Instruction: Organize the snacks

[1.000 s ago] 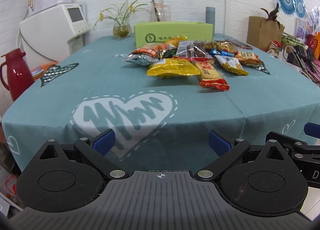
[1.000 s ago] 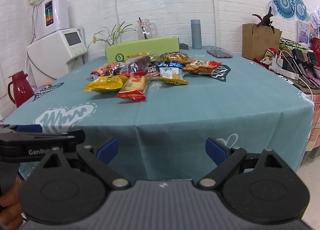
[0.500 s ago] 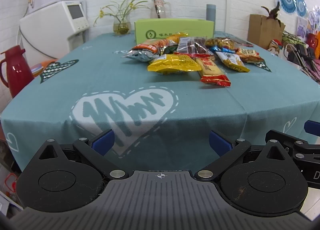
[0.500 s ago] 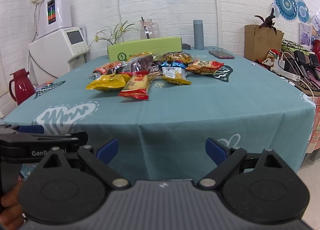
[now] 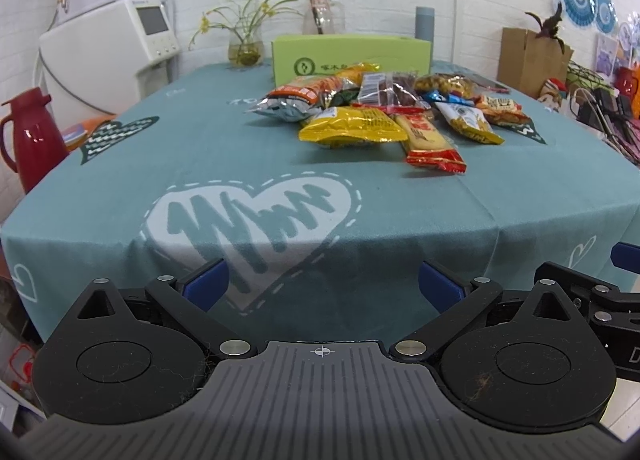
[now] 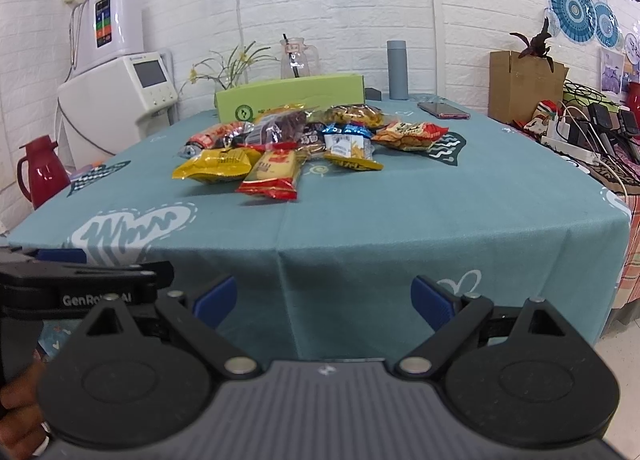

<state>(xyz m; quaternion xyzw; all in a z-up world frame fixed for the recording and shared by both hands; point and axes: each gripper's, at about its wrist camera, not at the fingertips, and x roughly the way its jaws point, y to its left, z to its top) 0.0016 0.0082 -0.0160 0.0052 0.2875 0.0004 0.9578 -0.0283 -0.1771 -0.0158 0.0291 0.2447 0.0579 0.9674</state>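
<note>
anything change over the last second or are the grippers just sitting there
Nothing has visibly changed. The left gripper and right gripper hang open and empty at the near edge of the table, short of the snack pile in front of the green box. No packet has been touched or moved.

tablecloth [image 5: 200, 148]: matt teal cloth | snack packets [image 5: 352, 124]: glossy crinkled foil and plastic | box [image 5: 352, 56]: matt green cardboard | jug [image 5: 28, 136], left edge: glossy red plastic | pitcher [image 6: 298, 58]: clear glass
</note>
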